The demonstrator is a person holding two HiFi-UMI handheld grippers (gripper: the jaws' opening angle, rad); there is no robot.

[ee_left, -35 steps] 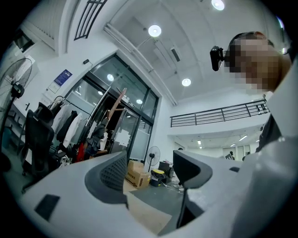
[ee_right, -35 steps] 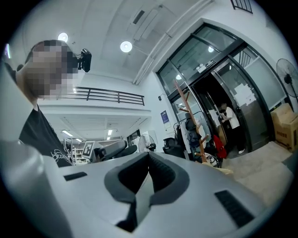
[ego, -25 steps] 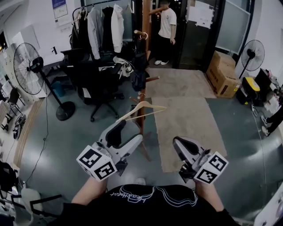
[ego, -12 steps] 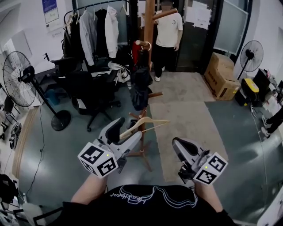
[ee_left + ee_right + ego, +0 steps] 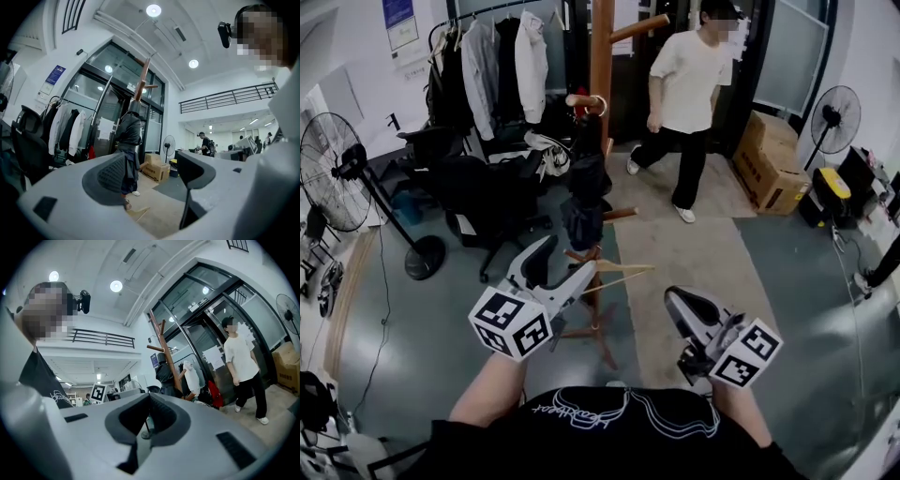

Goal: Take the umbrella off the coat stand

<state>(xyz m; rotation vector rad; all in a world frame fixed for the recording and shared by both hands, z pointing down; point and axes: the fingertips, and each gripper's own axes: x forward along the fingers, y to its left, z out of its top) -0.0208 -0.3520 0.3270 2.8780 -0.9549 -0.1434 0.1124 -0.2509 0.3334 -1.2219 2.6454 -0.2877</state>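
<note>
Left tool (image 5: 555,272) is open and empty, well short of the tall brown wooden coat stand (image 5: 601,56). The dark folded umbrella (image 5: 584,183) hangs from a side peg, long axis vertical, handle up, tip down. Looks like approach: reach in, grip, lift the handle clear. Right tool (image 5: 689,309) is closed, empty.

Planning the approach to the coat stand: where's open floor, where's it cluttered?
Free: the beige mat right of the coat stand, out to the cardboard boxes, though a person is at its far end; also grey floor between the floor fan and the stand's feet. Crowded: left of the stand, office chair and clothes rack.
</note>
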